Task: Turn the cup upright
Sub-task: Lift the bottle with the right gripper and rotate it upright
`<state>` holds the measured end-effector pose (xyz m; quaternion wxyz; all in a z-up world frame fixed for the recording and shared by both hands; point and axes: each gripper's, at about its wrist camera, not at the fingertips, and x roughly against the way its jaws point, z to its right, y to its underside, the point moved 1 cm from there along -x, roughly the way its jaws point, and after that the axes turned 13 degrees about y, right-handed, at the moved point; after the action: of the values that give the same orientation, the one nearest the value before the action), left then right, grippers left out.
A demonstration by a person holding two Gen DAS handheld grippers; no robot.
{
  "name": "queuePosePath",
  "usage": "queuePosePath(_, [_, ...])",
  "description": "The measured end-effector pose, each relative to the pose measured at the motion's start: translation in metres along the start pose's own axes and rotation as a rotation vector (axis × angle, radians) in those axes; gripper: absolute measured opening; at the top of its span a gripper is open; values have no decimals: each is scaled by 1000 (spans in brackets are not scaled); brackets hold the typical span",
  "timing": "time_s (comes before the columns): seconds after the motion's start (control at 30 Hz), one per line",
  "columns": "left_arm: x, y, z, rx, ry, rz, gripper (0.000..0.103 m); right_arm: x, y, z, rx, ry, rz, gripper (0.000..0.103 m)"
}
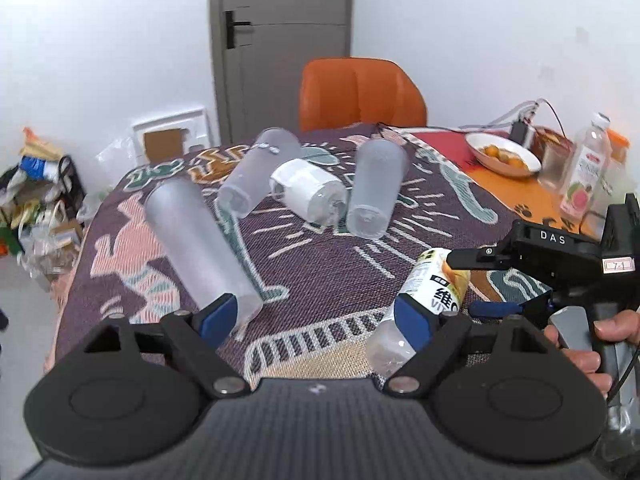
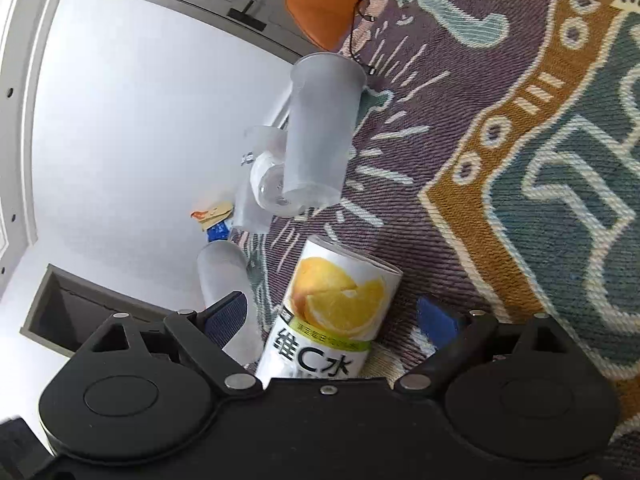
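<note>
On the patterned woven tablecloth (image 1: 320, 280), the lemon-labelled clear plastic bottle (image 2: 332, 316) lies on its side between the spread fingers of the right gripper (image 2: 336, 316), long axis toward 12 o'clock. The left gripper (image 1: 320, 316), also spread, holds nothing. A frosted translucent plastic cup (image 1: 200, 248) lies toppled at its 10 o'clock, nearer the left hand.

Left gripper (image 1: 320, 316): matte black body, round housings, silver pivot screws, blue finger pads (image 1: 218, 314). Right gripper (image 1: 476, 284): black, white "DAS" lettering, small label sticker, grey handle, black cable. Hand (image 1: 592, 344): bare skin.
</note>
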<state>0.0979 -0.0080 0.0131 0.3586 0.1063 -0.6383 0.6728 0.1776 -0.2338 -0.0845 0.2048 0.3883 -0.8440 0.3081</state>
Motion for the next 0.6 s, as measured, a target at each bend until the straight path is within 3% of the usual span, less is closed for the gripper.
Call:
queuePosePath(0.27, [7, 21, -29, 182, -18, 78, 85, -19, 3, -13, 1, 49, -12, 94])
queuePosePath(0.6, [-1, 41, -54, 322, -35, 136, 85, -31, 0, -15, 8, 46, 43, 93])
